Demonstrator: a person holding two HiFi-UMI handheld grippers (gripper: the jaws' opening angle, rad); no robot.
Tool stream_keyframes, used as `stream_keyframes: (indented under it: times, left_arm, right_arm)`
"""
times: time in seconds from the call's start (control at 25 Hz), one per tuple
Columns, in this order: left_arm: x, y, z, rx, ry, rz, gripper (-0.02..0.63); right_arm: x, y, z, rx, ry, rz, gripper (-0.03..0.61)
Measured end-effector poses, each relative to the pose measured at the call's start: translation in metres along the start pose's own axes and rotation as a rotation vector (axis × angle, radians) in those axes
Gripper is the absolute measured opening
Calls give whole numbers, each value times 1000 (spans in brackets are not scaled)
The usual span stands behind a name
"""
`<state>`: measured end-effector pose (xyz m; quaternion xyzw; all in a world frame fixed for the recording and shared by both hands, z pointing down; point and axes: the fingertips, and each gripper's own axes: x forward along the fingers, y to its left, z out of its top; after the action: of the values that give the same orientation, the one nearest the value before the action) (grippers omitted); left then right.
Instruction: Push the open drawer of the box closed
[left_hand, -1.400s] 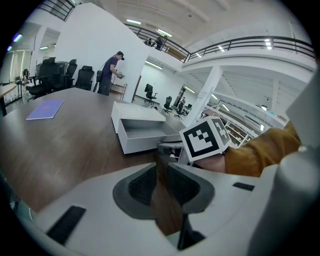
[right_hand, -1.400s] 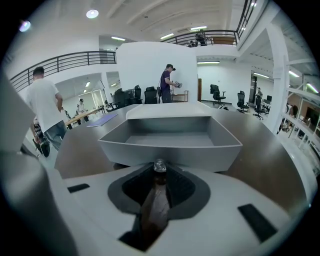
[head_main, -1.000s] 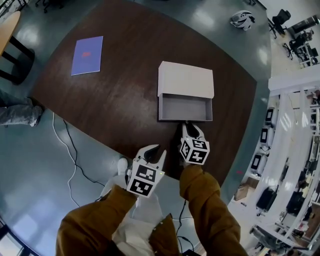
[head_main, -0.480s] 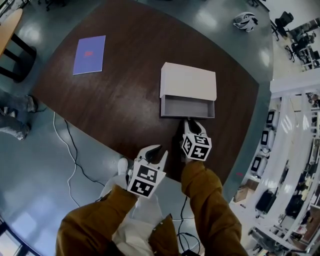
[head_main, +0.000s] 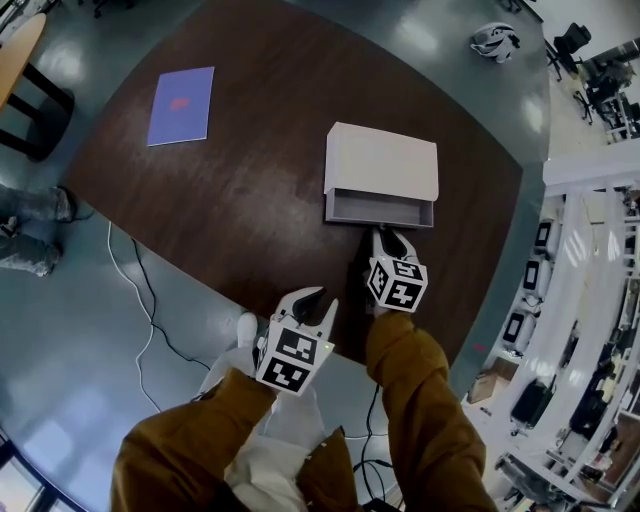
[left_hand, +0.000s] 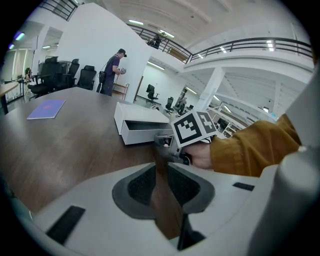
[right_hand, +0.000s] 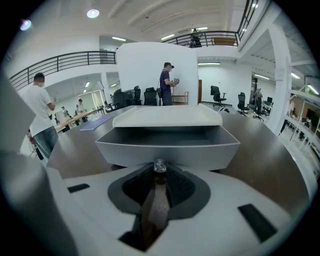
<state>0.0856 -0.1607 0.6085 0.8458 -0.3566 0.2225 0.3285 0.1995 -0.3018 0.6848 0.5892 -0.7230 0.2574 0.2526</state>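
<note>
The drawer (head_main: 379, 208) sits directly ahead of the right hand-held gripper (head_main: 390, 236), whose tips touch its front panel. A second ago the drawer stood far out of the white box (head_main: 381, 160); now only a short lip of it shows, and the gripper has gone forward with it. Its jaws are drawn to a narrow slit, pinching the drawer's small knob (right_hand: 159, 166) at their tips. The left hand-held gripper (head_main: 312, 298) has kept its place, back and to the left of the right one over the near edge of the surface (head_main: 250, 180), its jaws slightly apart with nothing between them. A purple booklet (head_main: 181, 105) lies far off ahead and to its left.
</note>
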Motion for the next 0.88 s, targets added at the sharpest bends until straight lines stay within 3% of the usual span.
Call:
stream_keyframes:
  times: [0.88]
  left_arm:
    - [5, 14, 2, -1, -5, 11, 63]
  right_arm:
    - [27, -3, 24, 24, -27, -21, 78]
